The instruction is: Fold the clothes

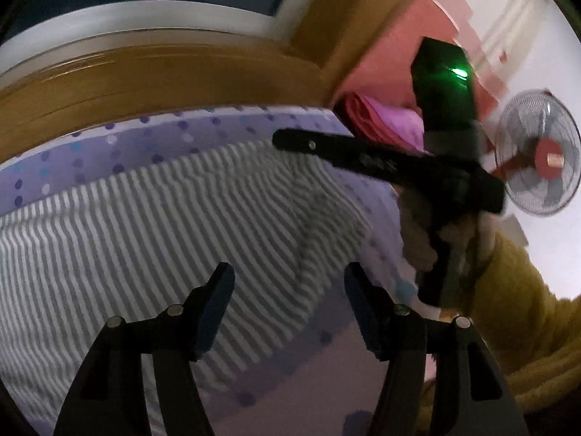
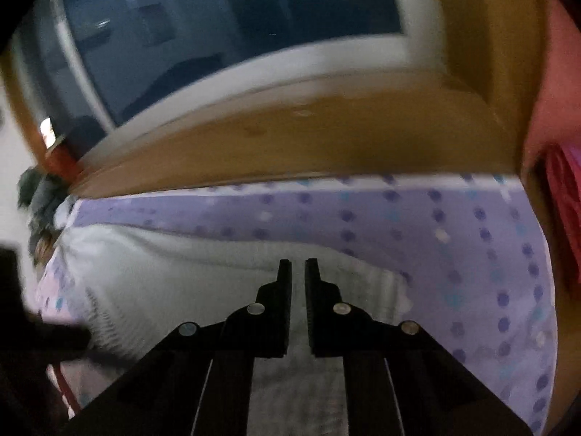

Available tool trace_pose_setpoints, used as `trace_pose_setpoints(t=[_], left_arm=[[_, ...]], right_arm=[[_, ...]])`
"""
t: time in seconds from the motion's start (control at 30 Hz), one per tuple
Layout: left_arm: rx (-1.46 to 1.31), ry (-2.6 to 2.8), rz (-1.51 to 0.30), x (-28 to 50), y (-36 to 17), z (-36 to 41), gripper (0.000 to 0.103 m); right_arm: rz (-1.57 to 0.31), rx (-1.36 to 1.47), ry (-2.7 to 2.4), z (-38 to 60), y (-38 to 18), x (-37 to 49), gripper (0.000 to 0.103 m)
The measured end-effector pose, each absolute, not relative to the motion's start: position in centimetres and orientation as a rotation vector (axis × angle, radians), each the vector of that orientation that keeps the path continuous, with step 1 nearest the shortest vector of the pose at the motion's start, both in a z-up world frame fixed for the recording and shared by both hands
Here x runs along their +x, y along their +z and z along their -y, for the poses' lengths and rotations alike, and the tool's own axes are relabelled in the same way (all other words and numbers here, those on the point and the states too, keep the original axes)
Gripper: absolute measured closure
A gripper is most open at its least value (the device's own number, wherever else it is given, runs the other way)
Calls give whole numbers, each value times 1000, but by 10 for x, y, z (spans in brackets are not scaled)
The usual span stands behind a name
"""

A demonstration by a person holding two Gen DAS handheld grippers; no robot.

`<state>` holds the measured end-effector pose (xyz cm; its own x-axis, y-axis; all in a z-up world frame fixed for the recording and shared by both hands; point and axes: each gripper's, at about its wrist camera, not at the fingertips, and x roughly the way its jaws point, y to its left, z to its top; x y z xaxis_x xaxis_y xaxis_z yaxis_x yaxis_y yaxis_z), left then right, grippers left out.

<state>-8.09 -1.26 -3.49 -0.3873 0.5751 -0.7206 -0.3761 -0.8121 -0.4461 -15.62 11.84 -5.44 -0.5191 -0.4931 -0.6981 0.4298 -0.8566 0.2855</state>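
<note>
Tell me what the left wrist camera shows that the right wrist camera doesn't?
Only the left wrist view shows the standing fan, the yellow sleeve, the right claw seen from outside, and the left claw open above the cloth. Only the right wrist view shows the right claw from behind, nearly shut with nothing clearly between its tips, and a grey heap at far left. Both show the striped garment, dotted purple sheet and wooden headboard.

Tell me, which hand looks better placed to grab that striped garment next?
Probably the left. The left gripper has open jaws above the striped garment; the right gripper has its jaws nearly shut, with nothing visibly pinched.
</note>
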Motion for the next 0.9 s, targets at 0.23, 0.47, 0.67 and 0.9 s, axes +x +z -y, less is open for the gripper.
trace_pose_setpoints(t=[0.23,0.47,0.67,0.9], left_arm=[[-1333,2135,249,-73,-73,-6,40],[-1335,2142,206,-60,-73,-10,40],[-1301,2147,250,-66,-46,13,40],[-1281,2305,-12,-142,-14,53,40]], right_arm=[[-50,1238,-2149,-57,-86,-189,97],[-171,1201,-2387,-53,-102,-217,101],[3,1162,-2352,-86,-76,-200,97],[50,1043,-2302,-113,-61,-114,41]])
